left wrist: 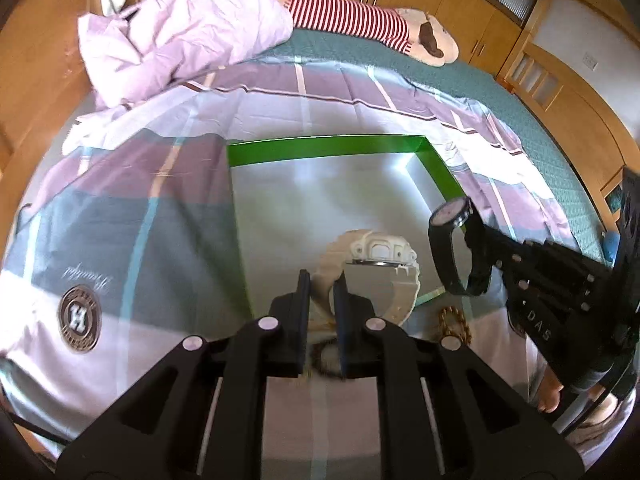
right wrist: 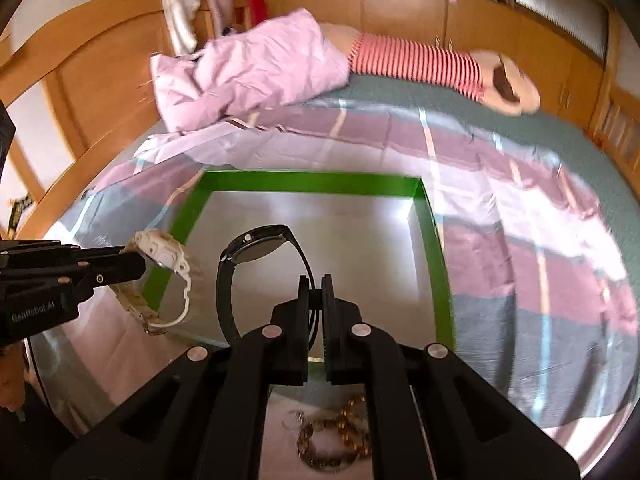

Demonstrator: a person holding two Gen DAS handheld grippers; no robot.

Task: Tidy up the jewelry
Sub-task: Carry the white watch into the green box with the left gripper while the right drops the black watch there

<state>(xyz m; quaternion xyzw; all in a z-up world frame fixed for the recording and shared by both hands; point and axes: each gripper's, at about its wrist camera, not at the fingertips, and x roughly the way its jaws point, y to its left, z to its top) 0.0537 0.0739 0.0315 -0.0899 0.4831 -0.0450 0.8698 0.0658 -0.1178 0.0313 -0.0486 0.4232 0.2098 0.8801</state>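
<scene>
Left gripper (left wrist: 322, 280): clenched on white watch (left wrist: 382, 258)
Right gripper (right wrist: 316, 284): clenched on black watch (right wrist: 256, 250)
Below both: green-rimmed tray (left wrist: 320, 146)

Ahead of both black plastic grippers, the shallow open box (left wrist: 440, 164) had bright green walls and a silvery, mirror-like floor. The left gripper (left wrist: 322, 280) was clamped on a creamy white plastic watch (left wrist: 384, 260); the right gripper (right wrist: 316, 284) was clamped on a black watch with a pale dial (right wrist: 256, 250). Beneath the right gripper lay gold-brown beaded bracelets (right wrist: 340, 436). The bedsheet (left wrist: 120, 200) around the box was checked in mauve, grey-blue and white with pale lines. Far ahead lay a crumpled lilac quilt (left wrist: 180, 36) and a red-and-white striped plush toy (left wrist: 352, 16).
</scene>
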